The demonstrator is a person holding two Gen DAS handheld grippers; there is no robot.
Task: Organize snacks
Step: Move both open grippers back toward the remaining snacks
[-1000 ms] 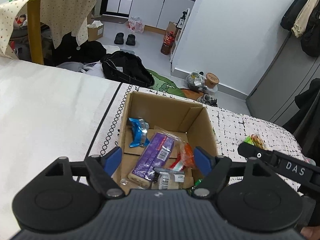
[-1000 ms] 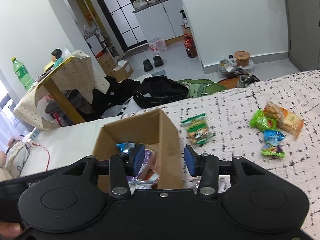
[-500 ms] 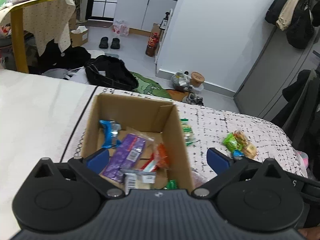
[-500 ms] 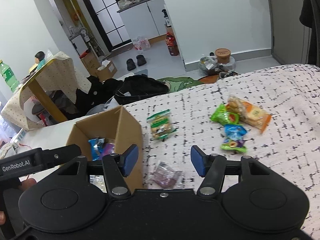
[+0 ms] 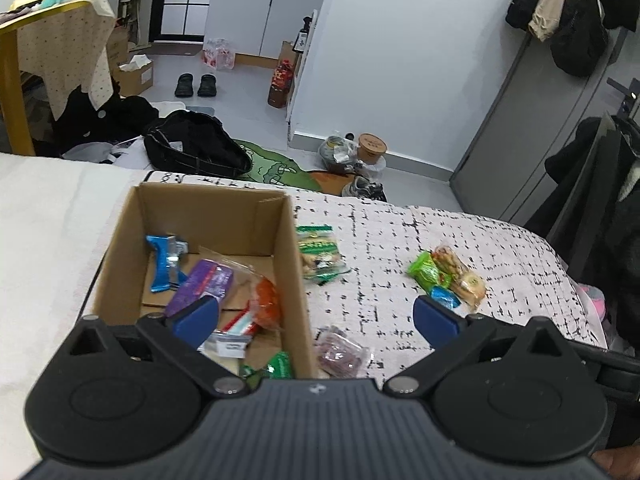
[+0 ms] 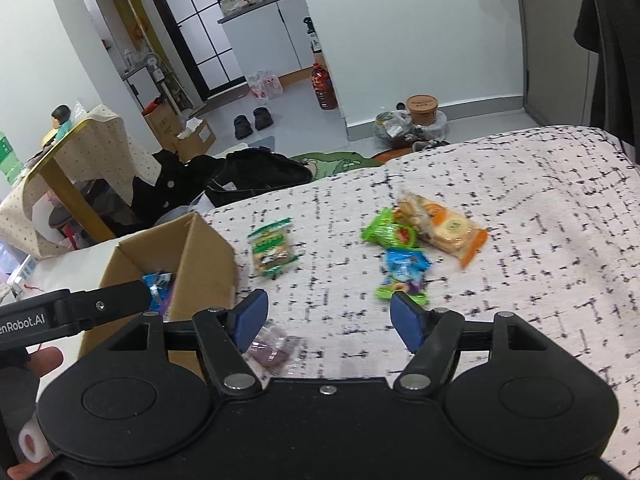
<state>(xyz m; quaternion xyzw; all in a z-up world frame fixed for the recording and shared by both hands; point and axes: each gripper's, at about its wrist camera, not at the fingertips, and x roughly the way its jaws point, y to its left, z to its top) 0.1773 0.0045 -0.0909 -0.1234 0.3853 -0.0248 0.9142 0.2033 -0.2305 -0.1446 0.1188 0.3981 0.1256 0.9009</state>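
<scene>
Box half filled, five snacks loose on the blanket

Your cardboard box (image 5: 296,280) sits left; the purple packet (image 6: 272,346) lies just beside it. Both the left gripper (image 5: 314,316) and right gripper (image 6: 324,316) are spread and empty, the right's jaws having just been opening. Closing carelessly may snag blanket or skid the slick wrapper.

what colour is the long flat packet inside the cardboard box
Purple packet in the cardboard box; clearest in the left wrist view.
</scene>
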